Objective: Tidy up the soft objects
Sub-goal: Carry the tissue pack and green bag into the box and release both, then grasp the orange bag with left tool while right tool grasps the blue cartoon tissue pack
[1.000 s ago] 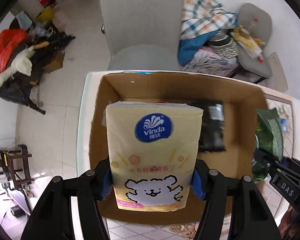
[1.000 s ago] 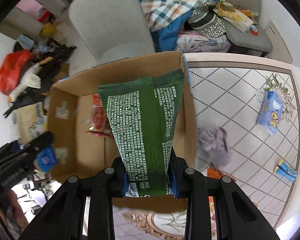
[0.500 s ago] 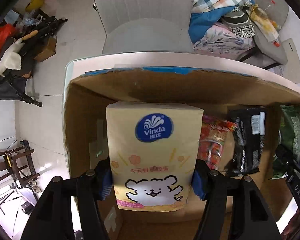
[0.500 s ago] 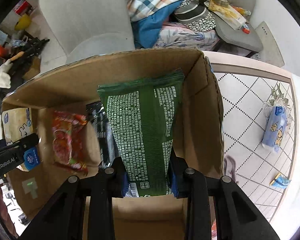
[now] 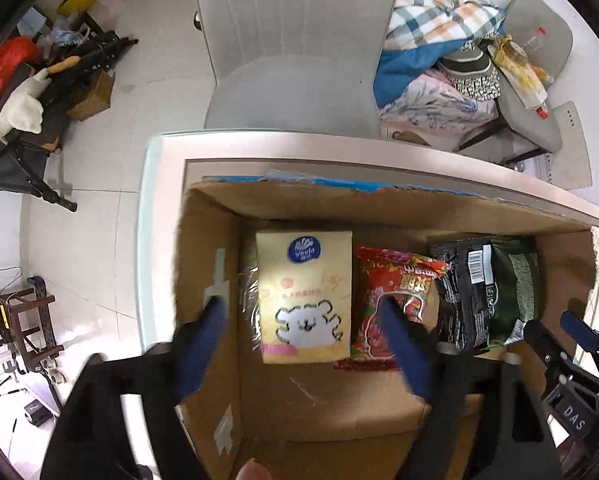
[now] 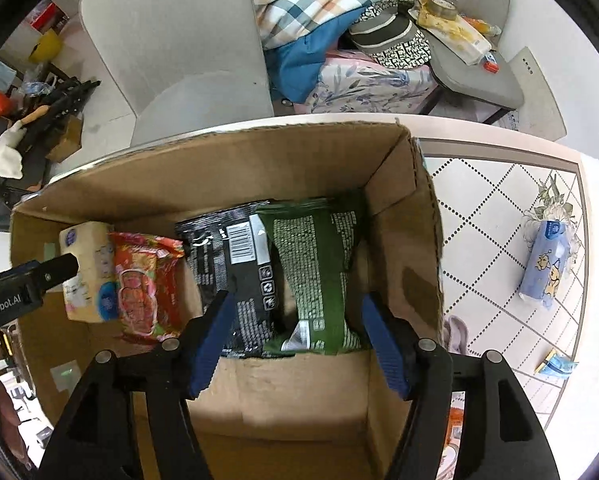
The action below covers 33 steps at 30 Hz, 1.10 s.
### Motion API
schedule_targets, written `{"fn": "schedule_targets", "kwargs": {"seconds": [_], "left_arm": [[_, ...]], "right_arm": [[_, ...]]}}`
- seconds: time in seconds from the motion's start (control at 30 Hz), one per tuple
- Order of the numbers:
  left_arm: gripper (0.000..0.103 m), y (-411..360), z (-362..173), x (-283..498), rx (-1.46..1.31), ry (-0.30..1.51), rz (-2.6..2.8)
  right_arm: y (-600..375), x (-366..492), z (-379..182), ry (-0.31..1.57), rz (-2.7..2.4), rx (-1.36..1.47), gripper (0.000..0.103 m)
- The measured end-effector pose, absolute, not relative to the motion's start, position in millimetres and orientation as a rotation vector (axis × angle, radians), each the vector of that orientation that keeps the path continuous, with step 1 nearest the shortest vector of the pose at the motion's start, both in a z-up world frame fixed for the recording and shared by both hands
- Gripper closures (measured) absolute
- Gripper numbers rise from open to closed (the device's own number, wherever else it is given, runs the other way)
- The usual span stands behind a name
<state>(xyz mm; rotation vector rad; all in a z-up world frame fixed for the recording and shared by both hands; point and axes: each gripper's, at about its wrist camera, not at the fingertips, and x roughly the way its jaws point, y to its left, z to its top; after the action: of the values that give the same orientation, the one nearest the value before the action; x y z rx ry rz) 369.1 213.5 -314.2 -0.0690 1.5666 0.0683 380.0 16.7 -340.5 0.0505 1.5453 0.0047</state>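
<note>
Both tongs are apart, holding nothing. The tissue pack (image 5: 304,296) and green bag (image 6: 317,272) lie side by side in the cardboard box (image 6: 219,168), so everything soft stays together.

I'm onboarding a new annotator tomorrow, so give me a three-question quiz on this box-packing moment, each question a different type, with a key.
1. True or false: the left gripper is shut on the yellow tissue pack.
2. Multiple choice: in the cardboard box, which pack lies nearest the right-hand wall? A) red snack bag B) black packet C) green packet
3. Fill in: on the table outside the box lies a light ____ tissue pack.

Key
1. False: its jaws are open and the pack rests on the box floor.
2. C: the green packet, beside the black packet; the red snack bag is further left.
3. Blue: the blue tissue pack.
</note>
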Motion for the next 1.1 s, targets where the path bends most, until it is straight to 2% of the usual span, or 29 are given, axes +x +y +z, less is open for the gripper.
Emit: {"fn": "schedule_targets", "kwargs": {"seconds": [0.03, 0.1, 0.13, 0.2, 0.53, 1.1], "left_arm": [[0.005, 214.5, -309.0, 363.7, -0.074, 1.551, 0.068], [0.005, 215.9, -302.8, 354.6, -0.079, 1.536, 0.069], [0.005, 215.4, -299.2, 347.5, -0.072, 1.528, 0.071], [0.004, 214.8, -293.2, 336.7, -0.054, 1.508, 0.076], [0.003, 202.3, -254.8, 271.6, -0.07, 1.427, 0.035], [0.003, 166.8, -178.7, 170.5, 0.002, 1.254, 0.034]], "right_arm": [[18.3, 377.4, -337.6, 1.542, 0.011, 0.048, 0.022], [21.3, 370.3, -330.5, 1.532, 0.027, 0.037, 0.016], [24.5, 365.0, -326.6, 1.531, 0.034, 0.028, 0.008], [29.0, 353.8, -320.6, 1.523, 0.055, 0.018, 0.0], [32.6, 293.1, -293.0, 1.467, 0.085, 0.0, 0.0], [-1.2, 175.5, -191.7, 1.302, 0.117, 0.08, 0.0]]}}
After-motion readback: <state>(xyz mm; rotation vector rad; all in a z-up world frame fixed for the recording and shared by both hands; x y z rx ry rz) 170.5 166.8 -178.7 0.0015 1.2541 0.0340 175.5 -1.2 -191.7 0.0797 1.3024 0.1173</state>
